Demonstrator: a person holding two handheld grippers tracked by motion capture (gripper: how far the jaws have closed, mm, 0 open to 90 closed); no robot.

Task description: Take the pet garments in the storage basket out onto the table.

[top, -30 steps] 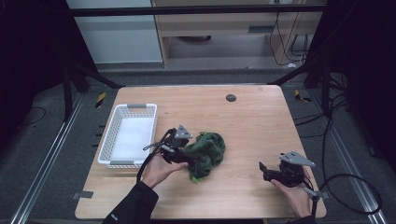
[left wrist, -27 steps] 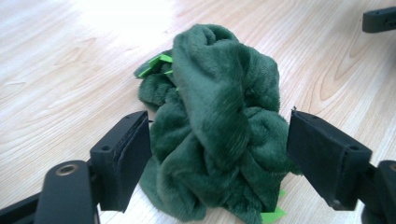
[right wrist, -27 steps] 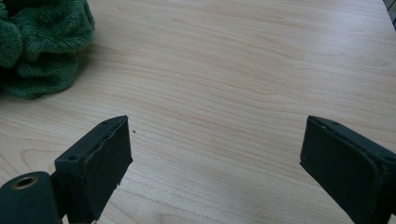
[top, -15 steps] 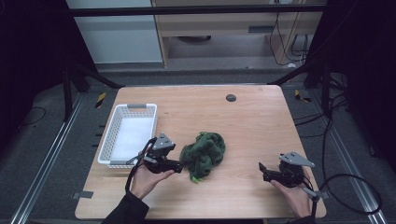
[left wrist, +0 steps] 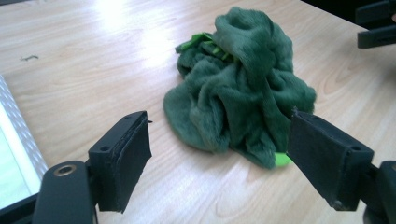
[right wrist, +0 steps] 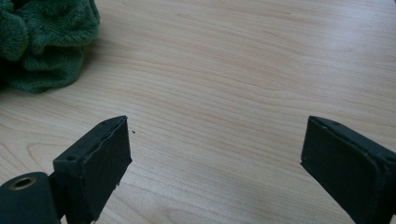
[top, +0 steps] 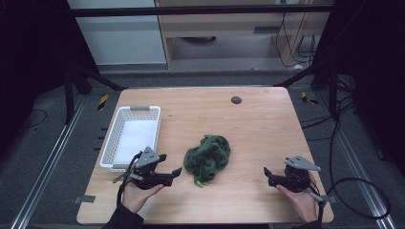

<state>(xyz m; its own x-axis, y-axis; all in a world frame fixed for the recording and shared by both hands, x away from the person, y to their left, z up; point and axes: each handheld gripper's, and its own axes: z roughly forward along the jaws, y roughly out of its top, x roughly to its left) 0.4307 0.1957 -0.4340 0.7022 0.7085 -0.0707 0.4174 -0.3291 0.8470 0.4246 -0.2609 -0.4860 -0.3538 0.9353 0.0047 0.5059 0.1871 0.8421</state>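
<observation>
From the high view, your left gripper (top: 165, 172) rests low on the wooden table (top: 258, 119), just beside the crumpled green plush cloth (top: 208, 157), and its jaws stand apart with nothing between them. Your right gripper (top: 274, 175) rests well apart from the cloth, near the right edge, and its jaws are also apart and empty. The white plastic basket (top: 111, 151) stands at the left side of the table, near your left hand (top: 138, 195), and it looks empty. A small dark round spot (top: 236, 99) lies at the far side; I cannot tell what it is. In the left gripper view, the cloth (left wrist: 238, 88) lies in a heap between the lines of the two jaws, with bright green bits at its top and at its lower edge. If you mean to take it, I think you should go for a thick fold at the near side and bring the jaws low, because the soft pile may slip. In the right gripper view, the cloth (right wrist: 44, 37) shows at the upper left corner and bare wood lies ahead. Around the table the room is dark, with cables on the floor.
</observation>
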